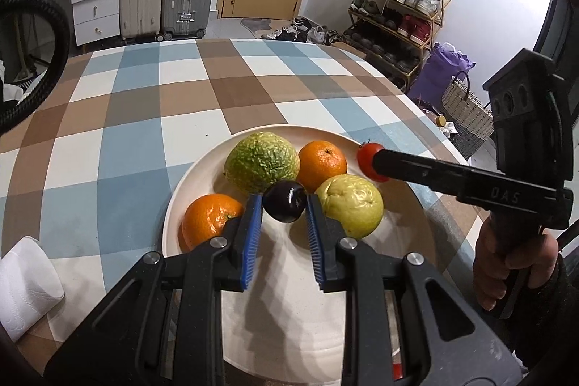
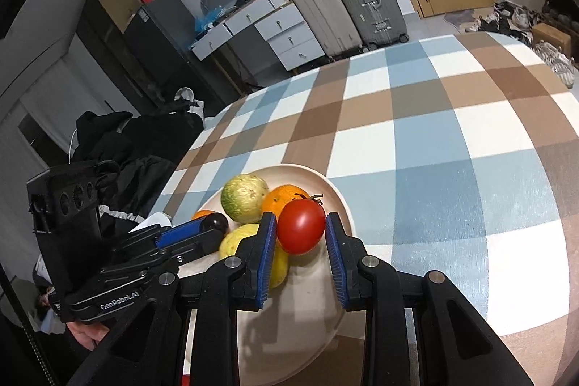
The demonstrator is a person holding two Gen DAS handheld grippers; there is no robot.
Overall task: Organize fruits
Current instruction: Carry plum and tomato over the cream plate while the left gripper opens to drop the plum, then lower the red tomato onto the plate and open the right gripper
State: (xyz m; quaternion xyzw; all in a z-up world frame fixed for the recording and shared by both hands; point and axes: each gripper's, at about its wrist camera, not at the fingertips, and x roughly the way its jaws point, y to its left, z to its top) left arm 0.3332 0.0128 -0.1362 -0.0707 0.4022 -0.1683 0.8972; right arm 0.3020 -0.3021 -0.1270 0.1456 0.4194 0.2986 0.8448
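Plate (image 1: 173,216): cream, round, on checked tablecloth (image 1: 144,104), at the near right part of the table. On plate: bumpy green fruit (image 1: 260,161) at far side; orange (image 1: 321,164) just right of it, touching; yellow-green fruit (image 1: 353,205) nearer, below that orange; second orange (image 1: 206,219) at plate's left. Dark plum (image 1: 284,201) at plate centre, among the others, between the blue pads of left gripper (image 1: 283,205); pads close on both flanks, contact looks likely, so judged pinched, lifted or resting not clear. Tomato (image 2: 301,226) over plate's right rim, between pads of right gripper (image 2: 301,230); left pad touching, small gap visible at right pad, so grip judged loose or just letting go; resting or carried not clear. Progress, as judged: four fruits settled on plate, plum and tomato arriving as the last two; no loose fruit visible elsewhere on cloth; remaining work likely release and withdrawal only. Room: near half of plate bare, ample for setting down; centre crowded, plum hemmed by three neighbours; tomato near the rim, roll-off toward cloth possible. Beyond plate: wide empty cloth toward far side; paper roll (image 1: 25,281) left of plate near table edge; table edge just right of plate; grippers near each other over plate, crossing paths to be watched.
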